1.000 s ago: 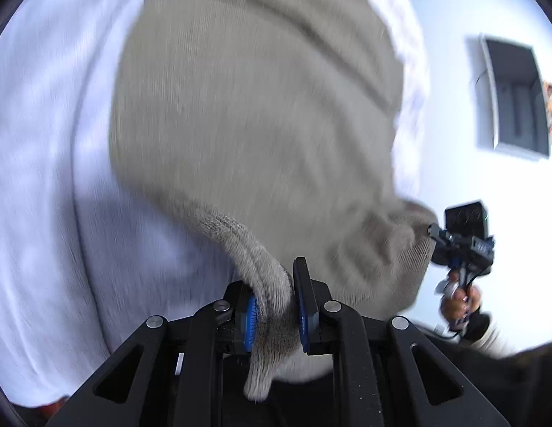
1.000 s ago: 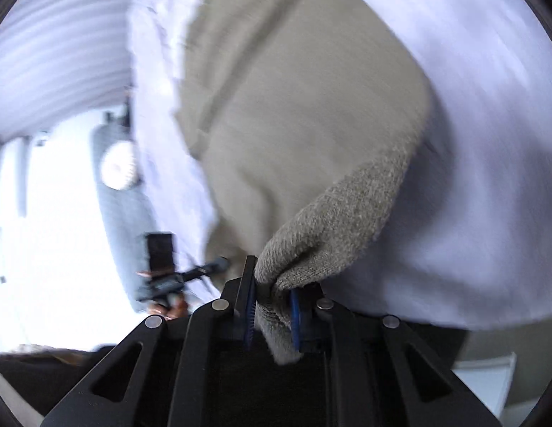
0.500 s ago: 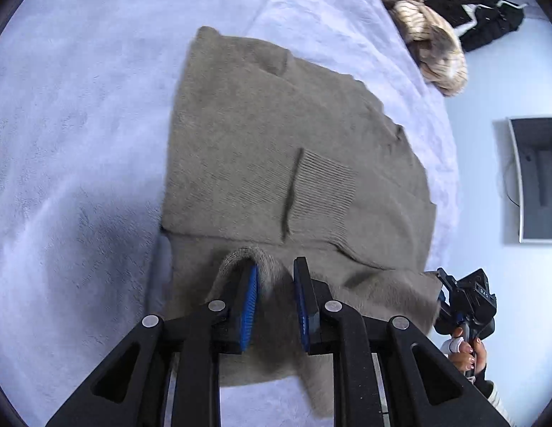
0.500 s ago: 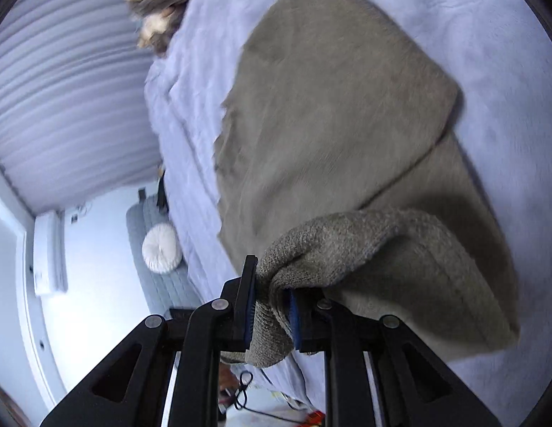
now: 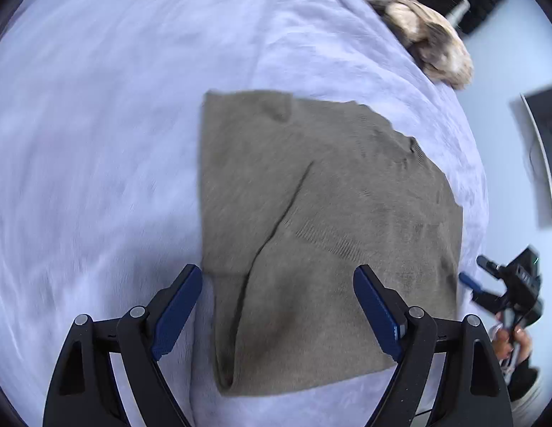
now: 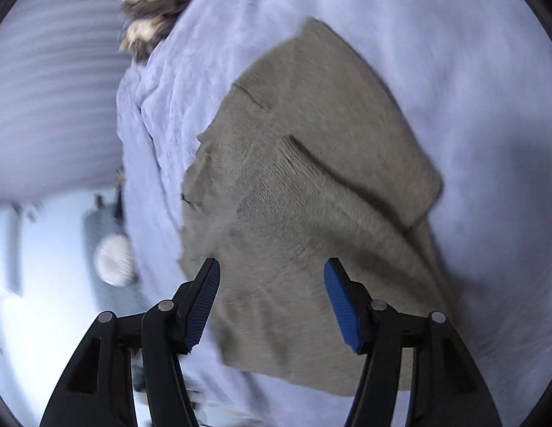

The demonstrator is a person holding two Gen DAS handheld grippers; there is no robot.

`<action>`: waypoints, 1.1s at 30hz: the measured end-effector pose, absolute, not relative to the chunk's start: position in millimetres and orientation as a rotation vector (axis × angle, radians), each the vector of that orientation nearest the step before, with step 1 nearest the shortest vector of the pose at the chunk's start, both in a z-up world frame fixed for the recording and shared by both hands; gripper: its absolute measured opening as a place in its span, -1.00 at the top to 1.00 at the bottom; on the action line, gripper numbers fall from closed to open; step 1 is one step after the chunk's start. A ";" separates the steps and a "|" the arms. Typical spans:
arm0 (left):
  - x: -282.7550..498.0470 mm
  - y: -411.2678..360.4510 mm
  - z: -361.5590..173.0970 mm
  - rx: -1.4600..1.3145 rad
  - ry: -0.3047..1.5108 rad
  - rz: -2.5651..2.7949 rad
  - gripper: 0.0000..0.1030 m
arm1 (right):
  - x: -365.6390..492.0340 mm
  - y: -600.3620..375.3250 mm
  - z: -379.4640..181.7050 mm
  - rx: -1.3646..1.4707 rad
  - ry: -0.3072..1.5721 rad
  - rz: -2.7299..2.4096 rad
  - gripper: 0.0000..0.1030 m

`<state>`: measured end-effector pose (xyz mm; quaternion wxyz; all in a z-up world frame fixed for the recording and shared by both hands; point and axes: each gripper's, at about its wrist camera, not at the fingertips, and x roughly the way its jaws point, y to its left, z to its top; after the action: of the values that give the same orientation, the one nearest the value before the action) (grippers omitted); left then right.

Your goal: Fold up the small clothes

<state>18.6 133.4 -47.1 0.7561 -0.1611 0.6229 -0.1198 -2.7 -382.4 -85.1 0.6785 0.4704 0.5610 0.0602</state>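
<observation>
Both grippers have let go of the knit hem and their jaws have just been opening. Left wrist view: my left gripper [image 5: 277, 306] is hanging spread and empty over the folded olive sweater [image 5: 322, 235], lying flat at centre on the lavender blanket [image 5: 98, 142]; I am seeing the right gripper [image 5: 507, 284] at lower right. Right wrist view: its jaws are standing apart over the sweater [image 6: 311, 195]; a round cushion [image 6: 114, 259] is showing at left.

Home bedroom, pale lilac blanket [image 5: 133, 106] across a bed, fluffy throw [image 5: 429, 42] heaped at its edge, round cushion [image 6: 114, 259] beyond

Lilac blanket [image 5: 133, 124]; furry heap [image 5: 429, 42]
</observation>
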 end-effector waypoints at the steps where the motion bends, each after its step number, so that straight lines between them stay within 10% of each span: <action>1: 24.8 125.9 -46.0 -0.317 1.352 -0.281 -0.69 | 0.5 -380.9 -75.3 0.960 1.266 0.130 -0.27; 11: 76.1 71.1 -97.6 -0.166 1.460 -0.340 -0.58 | 64.0 -353.9 -86.4 0.441 1.372 0.089 -0.28; 14: 74.4 68.8 -99.1 -0.121 1.462 -0.350 0.80 | 64.7 -347.9 -104.5 0.413 1.438 0.083 -0.26; 15: 73.4 69.5 -98.3 -0.124 1.459 -0.356 0.86 | 62.2 -345.7 -103.7 0.394 1.434 0.087 -0.06; 17: 70.5 72.1 -91.6 -0.132 1.426 -0.369 0.86 | 57.1 -338.4 -96.9 0.333 1.423 0.097 0.79; 33: 98.6 97.0 -13.2 -0.231 1.147 -0.302 0.86 | 81.7 -312.5 5.3 0.103 1.127 0.108 0.81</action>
<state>98.6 97.0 -13.2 0.8229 -0.1085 0.5394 -0.1419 81.7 -312.5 5.3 0.8427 0.0487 0.5337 0.0512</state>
